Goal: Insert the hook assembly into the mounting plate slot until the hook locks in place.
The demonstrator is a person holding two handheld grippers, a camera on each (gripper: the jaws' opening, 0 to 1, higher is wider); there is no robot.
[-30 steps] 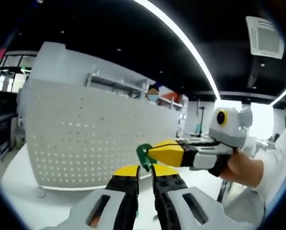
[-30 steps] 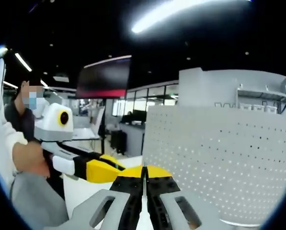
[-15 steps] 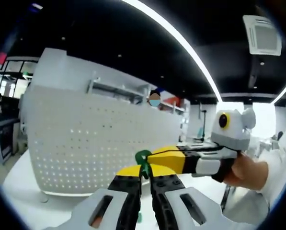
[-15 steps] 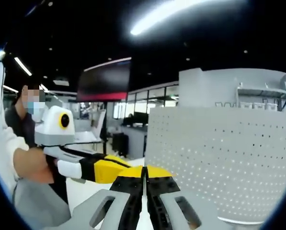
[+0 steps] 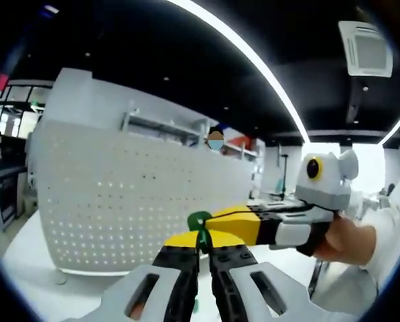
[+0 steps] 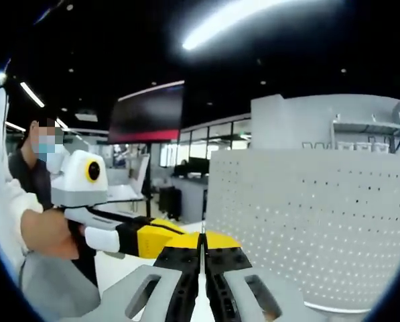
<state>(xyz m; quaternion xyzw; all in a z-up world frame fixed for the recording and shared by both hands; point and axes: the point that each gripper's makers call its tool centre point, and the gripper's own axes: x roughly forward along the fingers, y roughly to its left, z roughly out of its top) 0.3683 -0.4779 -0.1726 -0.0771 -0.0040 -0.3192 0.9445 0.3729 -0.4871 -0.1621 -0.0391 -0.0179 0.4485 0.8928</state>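
Green hook (image 5: 200, 221) now nearer left tool (image 5: 202, 243), pinched at its tips, right tool (image 6: 202, 243) clenched, pegboard (image 5: 139, 194) behind.

Both views low, tilted up, near the perforated panel (image 5: 132, 201) (image 6: 307, 228); each catches the other claw (image 5: 236, 225) (image 6: 156, 239).

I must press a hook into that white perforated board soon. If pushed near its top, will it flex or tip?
The perforated board stands upright on the white table, with only a small foot visible at its base, so a high push could probably tip it. It looks like thin sheet, so some flex seems likely. The green hook sits at the left claw.
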